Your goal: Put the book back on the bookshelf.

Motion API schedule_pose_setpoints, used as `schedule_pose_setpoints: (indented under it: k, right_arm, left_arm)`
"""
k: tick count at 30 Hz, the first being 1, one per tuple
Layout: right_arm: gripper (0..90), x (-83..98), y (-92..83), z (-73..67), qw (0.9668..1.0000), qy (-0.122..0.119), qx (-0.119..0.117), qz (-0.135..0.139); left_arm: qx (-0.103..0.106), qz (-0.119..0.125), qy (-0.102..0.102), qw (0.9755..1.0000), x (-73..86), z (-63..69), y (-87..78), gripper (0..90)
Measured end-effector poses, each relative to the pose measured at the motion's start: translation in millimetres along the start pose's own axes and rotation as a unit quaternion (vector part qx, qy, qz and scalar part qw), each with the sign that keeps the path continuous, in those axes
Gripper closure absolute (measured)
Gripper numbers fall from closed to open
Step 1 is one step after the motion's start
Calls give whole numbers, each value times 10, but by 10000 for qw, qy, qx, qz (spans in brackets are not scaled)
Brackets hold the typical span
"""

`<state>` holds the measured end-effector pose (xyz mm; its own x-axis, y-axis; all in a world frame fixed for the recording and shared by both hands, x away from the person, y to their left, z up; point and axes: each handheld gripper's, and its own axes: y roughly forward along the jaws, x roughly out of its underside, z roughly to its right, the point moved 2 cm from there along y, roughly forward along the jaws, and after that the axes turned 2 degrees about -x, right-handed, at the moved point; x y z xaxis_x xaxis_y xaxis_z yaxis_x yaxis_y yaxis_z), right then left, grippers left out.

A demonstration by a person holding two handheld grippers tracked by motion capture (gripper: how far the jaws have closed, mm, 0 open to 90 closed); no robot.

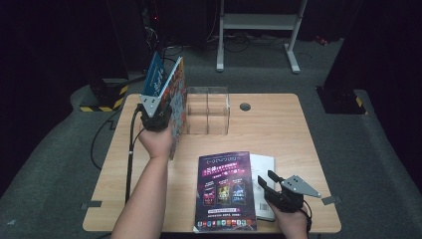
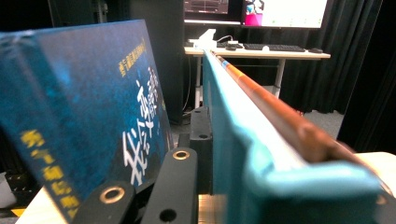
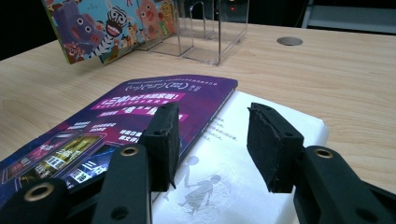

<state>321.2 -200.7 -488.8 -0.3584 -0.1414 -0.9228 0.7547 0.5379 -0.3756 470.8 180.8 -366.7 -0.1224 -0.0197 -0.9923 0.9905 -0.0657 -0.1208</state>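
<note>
I have the counter (image 1: pixel 278 124) with a clear rack (image 1: pixel 208 110) at its far edge. My left tool (image 1: pixel 155 119) is clamped on two upright books (image 1: pixel 166 87) beside it; next I slot them in. My right tool (image 1: pixel 268 186) hovers apart over the purple magazine (image 1: pixel 225 191) at the near edge.

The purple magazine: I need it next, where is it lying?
In the high view the purple magazine lies flat at the table's near edge, overlapping a white book, just left of the right gripper.
</note>
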Motion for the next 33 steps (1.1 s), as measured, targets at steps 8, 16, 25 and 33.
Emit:
schedule_pose_setpoints:
  k: [8,16,25,33]
  right_arm:
    - [537,4,3,-18,10000,-15,-11,-11]
    - [537,5,-3,-36,10000,-20,-21,-14]
    - [536,16,15,-84,9999,-48,-68,-59]
    - [536,18,16,-81,10000,-18,-67,-71]
  left_arm:
    - [37,82,-81,9999,92,-25,-63,810]
    - [149,-53,-70,9998,162,-57,-151,805]
    - [271,-267,-18,9993,173,-128,-218,800]
    - [337,-366,104,9987,166,-161,-233,791]
